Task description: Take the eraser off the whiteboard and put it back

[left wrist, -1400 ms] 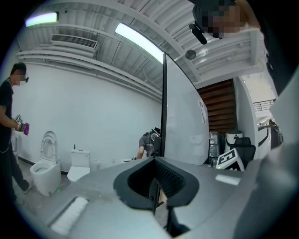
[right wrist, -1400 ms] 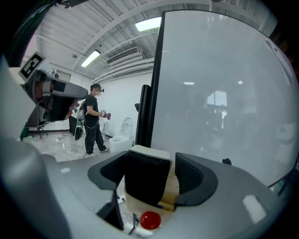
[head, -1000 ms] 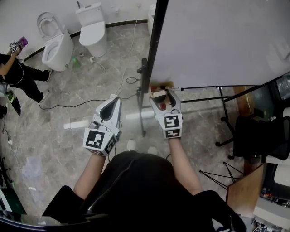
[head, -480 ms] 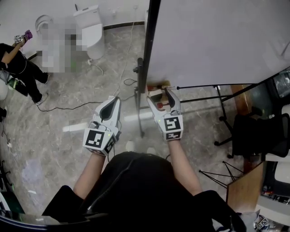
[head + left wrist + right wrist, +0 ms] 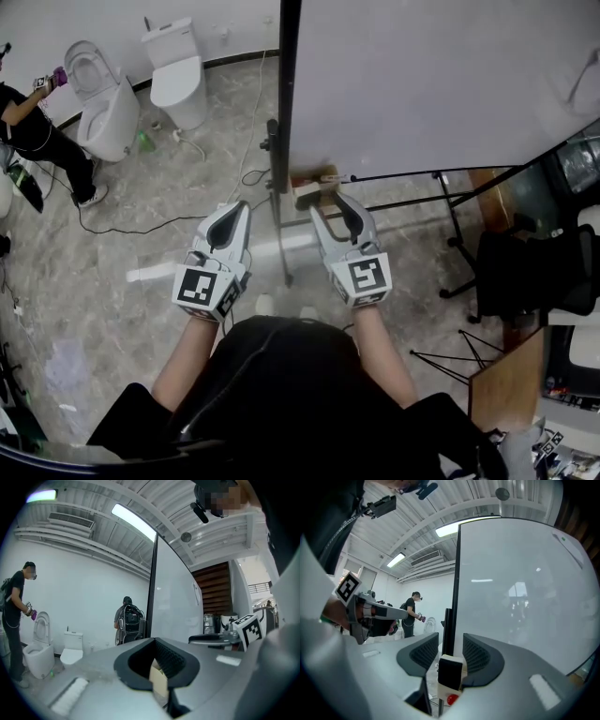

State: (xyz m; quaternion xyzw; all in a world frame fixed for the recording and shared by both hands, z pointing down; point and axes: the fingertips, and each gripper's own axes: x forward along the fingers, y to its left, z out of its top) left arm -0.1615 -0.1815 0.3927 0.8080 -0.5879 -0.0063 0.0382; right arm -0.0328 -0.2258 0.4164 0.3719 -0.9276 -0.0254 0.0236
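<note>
- Two claws, one in each of an operator's hands, point level toward a whiteboard (image 5: 422, 84) on a black-framed stand
- At right, the right claw (image 5: 328, 204) has the eraser (image 5: 451, 671), a pale block with a black face, between its ribbed pads. Its jaws have just been closing and appear to clamp the block on both sides, though the contact on one side is hard to judge
- Off the board's surface, the eraser sits just in front of the board's lower left corner, close beside the black post (image 5: 284, 94) of the frame
- At left, the left claw (image 5: 232, 211) is clenched with its tips together and nothing in them, apart from the board and over the marbled floor (image 5: 141, 272)
- Beyond, two white toilets (image 5: 178, 66) stand along the far wall, where a bystander (image 5: 37, 141) in black works beside them; a black office chair (image 5: 525, 272) stands at right
</note>
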